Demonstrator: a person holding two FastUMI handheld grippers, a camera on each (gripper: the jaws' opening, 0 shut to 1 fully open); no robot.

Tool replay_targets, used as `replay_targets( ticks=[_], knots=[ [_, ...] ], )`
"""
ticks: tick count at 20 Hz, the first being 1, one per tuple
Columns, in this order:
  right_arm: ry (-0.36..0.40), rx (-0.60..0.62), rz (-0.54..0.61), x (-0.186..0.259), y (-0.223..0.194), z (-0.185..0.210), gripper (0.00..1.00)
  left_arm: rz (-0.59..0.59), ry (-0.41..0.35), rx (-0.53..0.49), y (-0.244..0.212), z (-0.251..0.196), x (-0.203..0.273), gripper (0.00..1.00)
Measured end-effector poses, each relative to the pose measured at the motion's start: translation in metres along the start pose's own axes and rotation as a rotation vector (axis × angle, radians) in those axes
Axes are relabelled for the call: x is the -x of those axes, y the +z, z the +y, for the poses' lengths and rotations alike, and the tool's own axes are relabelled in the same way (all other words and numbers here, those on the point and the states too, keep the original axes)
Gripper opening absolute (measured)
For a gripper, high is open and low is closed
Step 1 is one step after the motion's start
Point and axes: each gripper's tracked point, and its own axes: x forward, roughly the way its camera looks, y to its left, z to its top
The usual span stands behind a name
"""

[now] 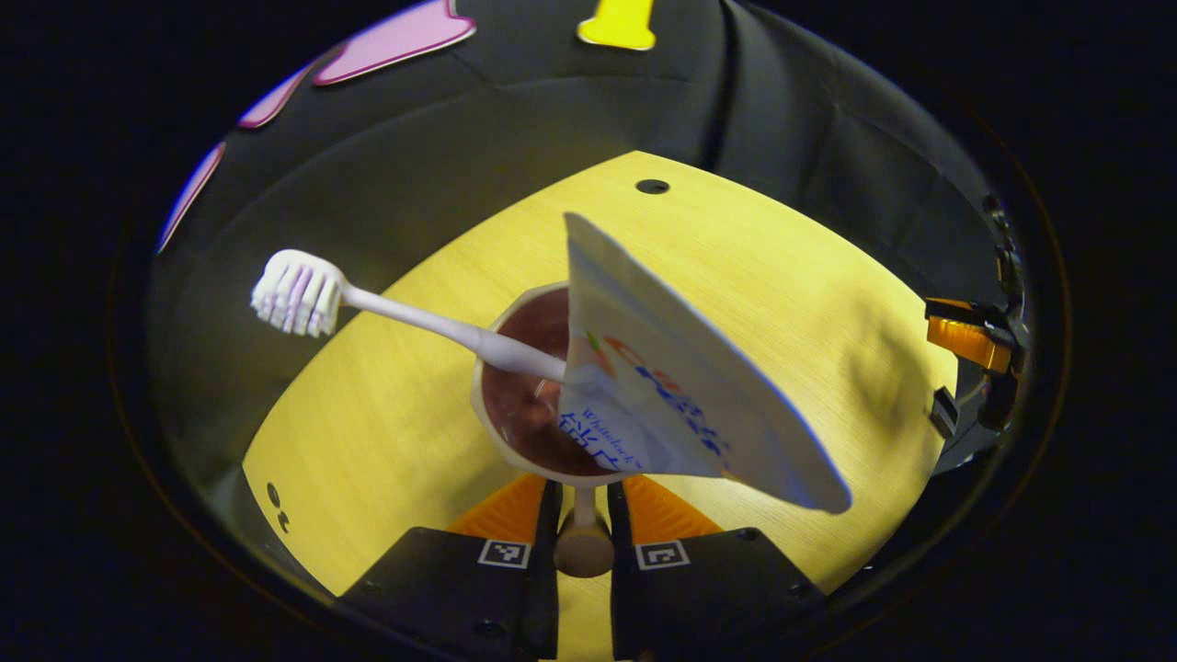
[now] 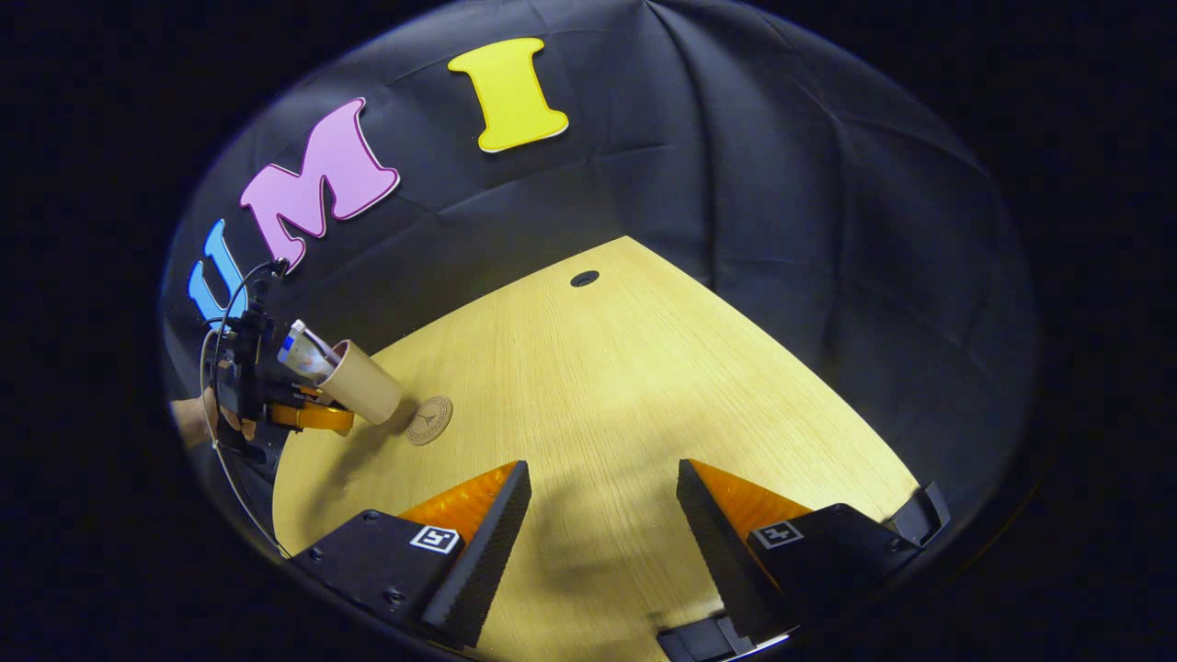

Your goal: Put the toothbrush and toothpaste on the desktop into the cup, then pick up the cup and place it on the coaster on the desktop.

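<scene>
In the left gripper view, the left gripper (image 1: 583,524) has its two fingers drawn close together, pinching the near rim of a cup (image 1: 515,405) between them. The cup's opening faces the camera and shows a dark inside. A white toothbrush (image 1: 368,308) stands in the cup, its handle leaning up and to the left so the bristled head sticks out well past the rim. A toothpaste tube (image 1: 671,386) also sits in the cup, its flat crimped end fanning up and to the right across the opening. Below lies a pale wooden desktop (image 1: 782,276) with a small dark round hole near its far edge. At the right edge of this view, part of the other gripper appears beside the desktop.

In the right gripper view, the right gripper (image 2: 602,515) hangs over the desktop (image 2: 625,386) with its fingers spread wide apart and nothing between them. Far to the left, a hand (image 2: 198,418) holds the left gripper (image 2: 303,405), which grips the tan cup (image 2: 363,382) tilted, with the toothpaste (image 2: 299,354) poking out of its top. The cup's base is just beside a small round coaster (image 2: 429,419) lying flat on the desktop; whether the two touch cannot be told.
</scene>
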Motion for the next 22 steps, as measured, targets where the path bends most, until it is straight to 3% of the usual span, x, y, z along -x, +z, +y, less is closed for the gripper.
replay_targets(
  ticks=[5,6,10,11,12,18,20,21,22],
  knots=[
    [0.000,-0.001,0.018,0.001,-0.008,-0.002,0.98,0.036,-0.049,-0.001,0.014,-0.016,-0.016,0.31],
    [0.003,0.002,0.022,0.000,-0.009,-0.001,0.98,0.040,-0.055,-0.002,0.017,-0.019,-0.020,0.27],
    [0.006,0.005,0.036,-0.005,-0.012,0.000,0.98,0.063,-0.067,-0.025,0.017,-0.021,-0.021,0.27],
    [0.006,0.004,0.039,-0.005,-0.013,0.000,0.98,0.067,-0.070,-0.023,0.016,-0.022,-0.021,0.22],
    [0.006,0.004,0.042,-0.007,-0.014,0.000,0.98,0.074,-0.071,-0.022,0.015,-0.021,-0.021,0.27],
    [0.010,0.000,0.054,-0.011,-0.017,0.002,0.98,0.097,-0.073,-0.011,0.013,-0.023,-0.022,0.27],
    [0.011,-0.003,0.063,-0.012,-0.021,0.001,0.98,0.097,-0.072,-0.014,0.015,-0.023,-0.021,0.22],
    [0.011,-0.007,0.066,-0.012,-0.023,0.000,0.98,0.098,-0.072,-0.014,0.014,-0.022,-0.020,0.32],
    [0.011,-0.010,0.069,-0.012,-0.024,0.000,0.98,0.096,-0.072,-0.011,0.015,-0.023,-0.020,0.28]
  ],
)
